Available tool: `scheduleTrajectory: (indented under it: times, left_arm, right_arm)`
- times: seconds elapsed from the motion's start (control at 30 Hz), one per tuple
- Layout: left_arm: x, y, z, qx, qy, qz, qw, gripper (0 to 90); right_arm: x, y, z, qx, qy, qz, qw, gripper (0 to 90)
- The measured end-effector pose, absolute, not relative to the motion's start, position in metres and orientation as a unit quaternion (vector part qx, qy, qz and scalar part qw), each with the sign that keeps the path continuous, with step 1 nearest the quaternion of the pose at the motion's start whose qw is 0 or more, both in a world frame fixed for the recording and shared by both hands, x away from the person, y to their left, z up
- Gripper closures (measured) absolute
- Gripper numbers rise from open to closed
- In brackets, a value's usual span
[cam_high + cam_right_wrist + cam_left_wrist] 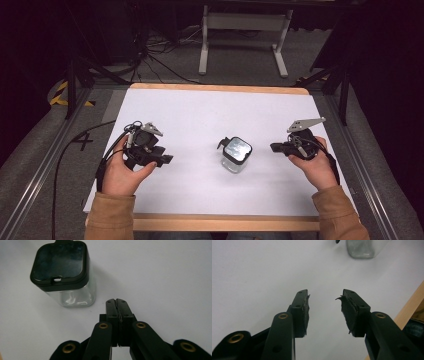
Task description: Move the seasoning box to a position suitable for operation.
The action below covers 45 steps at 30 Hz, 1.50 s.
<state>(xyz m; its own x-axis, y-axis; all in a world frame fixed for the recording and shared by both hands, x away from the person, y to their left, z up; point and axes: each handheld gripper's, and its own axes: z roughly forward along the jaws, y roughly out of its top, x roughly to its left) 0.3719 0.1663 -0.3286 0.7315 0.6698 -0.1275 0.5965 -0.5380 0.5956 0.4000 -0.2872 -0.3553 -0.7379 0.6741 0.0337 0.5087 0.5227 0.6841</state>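
Observation:
A clear square jar (235, 155) with a black lid stands upright on the white table (200, 120), a little right of centre. In the right gripper view the jar (65, 275) sits just ahead and to the left of my right gripper (116, 301), whose jaws are pressed together on nothing. In the high view the right gripper (275, 147) points left at the jar, a short gap away. My left gripper (168, 159) rests at the table's left, pointing right. Its jaws stand apart and empty in the left gripper view (324, 296), with the jar's base (362, 248) far ahead.
The table's wooden front edge (225, 222) runs along the near side and shows at the right of the left gripper view (409, 307). A white metal frame (245, 30) and cables lie on the floor beyond the table. Black cables trail from both grippers.

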Motion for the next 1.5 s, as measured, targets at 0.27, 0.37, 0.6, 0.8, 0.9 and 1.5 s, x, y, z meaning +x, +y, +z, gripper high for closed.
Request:
scheduleTrajectory:
  times: [0.27,0.37,0.6,0.8,0.9,1.5]
  left_arm:
    - [0.363,0.176,-0.334,0.871,0.379,0.059,0.308,57.3]
    - [0.357,0.181,-0.335,0.868,0.384,0.063,0.308,57.5]
    - [0.348,0.187,-0.337,0.866,0.387,0.074,0.308,59.2]
    - [0.344,0.191,-0.34,0.863,0.394,0.073,0.308,58.3]
    - [0.342,0.191,-0.341,0.862,0.397,0.073,0.307,58.2]
    - [0.34,0.191,-0.343,0.861,0.397,0.073,0.31,59.1]
  right_arm:
    - [0.404,-0.284,-0.367,0.327,0.874,0.343,0.104,89.9]
    - [0.409,-0.281,-0.366,0.324,0.873,0.349,0.105,89.9]
    - [0.419,-0.266,-0.378,0.322,0.874,0.349,0.102,89.9]
    - [0.429,-0.258,-0.391,0.321,0.876,0.346,0.096,90.0]
    - [0.432,-0.255,-0.396,0.315,0.878,0.347,0.098,90.0]
    - [0.436,-0.236,-0.41,0.289,0.893,0.337,0.081,90.0]
